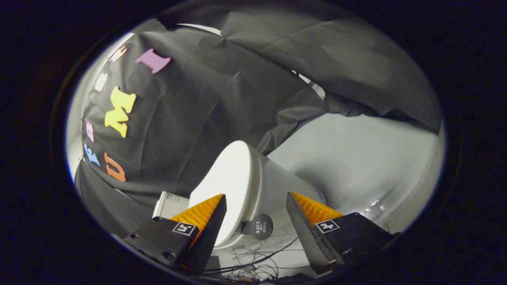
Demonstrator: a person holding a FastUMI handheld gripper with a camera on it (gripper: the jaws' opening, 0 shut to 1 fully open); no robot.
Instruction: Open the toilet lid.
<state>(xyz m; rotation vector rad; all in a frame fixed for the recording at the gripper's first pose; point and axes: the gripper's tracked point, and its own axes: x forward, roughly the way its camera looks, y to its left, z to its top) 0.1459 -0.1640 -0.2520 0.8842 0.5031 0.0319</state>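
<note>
Gripper (256,202) fingers stand spread wide apart with nothing pinched between them — the left fingertip (216,200) overlaps the near edge of the toilet lid (229,186) in the picture, though whether it actually touches the lid cannot be told, and the right fingertip (295,198) sits clear of it, over the side of the bowl. The whole view is rolled to one side, so the toilet (285,186) appears tipped over to the left. Its white lid is down on the seat, closed, with its broad smooth top turned toward the dark cloth wall (206,107) on the left. A thin seam runs along the lid's right edge where it meets the seat and bowl. Just ahead of the gap between the fingers, at the near end of the lid, a small dark round tab (259,227) hangs off the rim. Left of the lid, just beyond the left finger, a white boxy piece (170,204) with a bit of green print shows — likely the cistern end, but that is hard to tell. Thin black cables (257,259) lie tangled on the pale surface nearest the fingers. To the right and far side a plain white wall (356,158) curves away, with small glints of light on it.
</note>
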